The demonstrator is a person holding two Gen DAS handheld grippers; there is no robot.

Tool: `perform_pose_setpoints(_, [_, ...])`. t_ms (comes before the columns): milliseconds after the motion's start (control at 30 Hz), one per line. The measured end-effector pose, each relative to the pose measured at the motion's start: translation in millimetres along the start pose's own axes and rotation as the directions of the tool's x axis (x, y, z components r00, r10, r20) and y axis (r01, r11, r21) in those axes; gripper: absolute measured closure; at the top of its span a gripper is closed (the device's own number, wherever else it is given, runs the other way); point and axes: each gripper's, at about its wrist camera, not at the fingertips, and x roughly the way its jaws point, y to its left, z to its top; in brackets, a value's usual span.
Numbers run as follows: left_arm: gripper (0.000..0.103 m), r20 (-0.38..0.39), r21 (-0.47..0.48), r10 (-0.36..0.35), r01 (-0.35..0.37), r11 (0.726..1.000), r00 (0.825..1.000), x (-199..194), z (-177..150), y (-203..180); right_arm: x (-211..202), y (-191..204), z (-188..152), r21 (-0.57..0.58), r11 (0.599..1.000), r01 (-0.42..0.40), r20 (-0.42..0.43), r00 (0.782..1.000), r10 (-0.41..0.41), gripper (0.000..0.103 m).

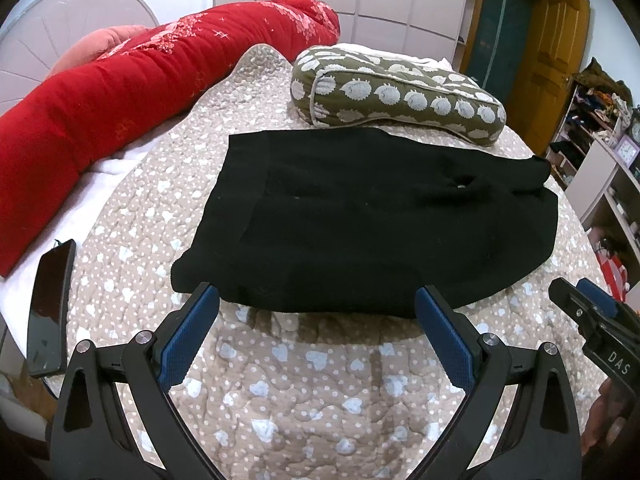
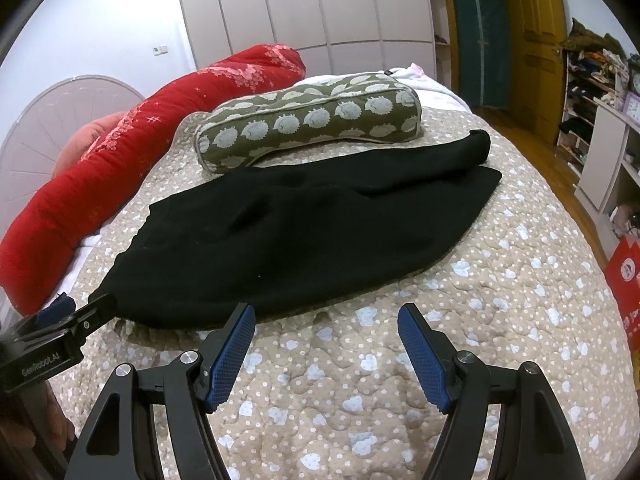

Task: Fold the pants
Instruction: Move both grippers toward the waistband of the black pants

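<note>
Black pants (image 1: pixel 360 216) lie folded into a flat wide stack on the quilted bed cover (image 1: pixel 304 392); they also show in the right wrist view (image 2: pixel 304 236). My left gripper (image 1: pixel 316 300) is open and empty, its blue pads just short of the pants' near edge. My right gripper (image 2: pixel 326 316) is open and empty, a little in front of the near edge. The right gripper also shows at the right edge of the left wrist view (image 1: pixel 588 300), and the left gripper at the left edge of the right wrist view (image 2: pixel 68 312).
An olive hedgehog-print pillow (image 1: pixel 396 92) lies just behind the pants. A red rolled quilt (image 1: pixel 120 92) runs along the left. A black phone (image 1: pixel 50 308) lies at the bed's left edge. Shelves (image 2: pixel 600 120) and a wooden door (image 1: pixel 556 60) stand to the right.
</note>
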Motion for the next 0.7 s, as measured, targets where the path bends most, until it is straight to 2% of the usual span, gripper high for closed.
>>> perform_pose_setpoints(333, [0.004,-0.012,-0.022,-0.019,0.019,1.000,1.000,-0.1,-1.6,2.2,3.9,0.1,-0.5,-0.017,1.000,0.017,-0.012,1.000,-0.017,0.030])
perform_pose_setpoints(700, [0.004,-0.024,-0.059,-0.022,0.021,0.998,0.999,1.3,-3.6,11.0,8.3,-1.7,-1.3,0.011,1.000,-0.008,-0.009,1.000,0.008,0.030])
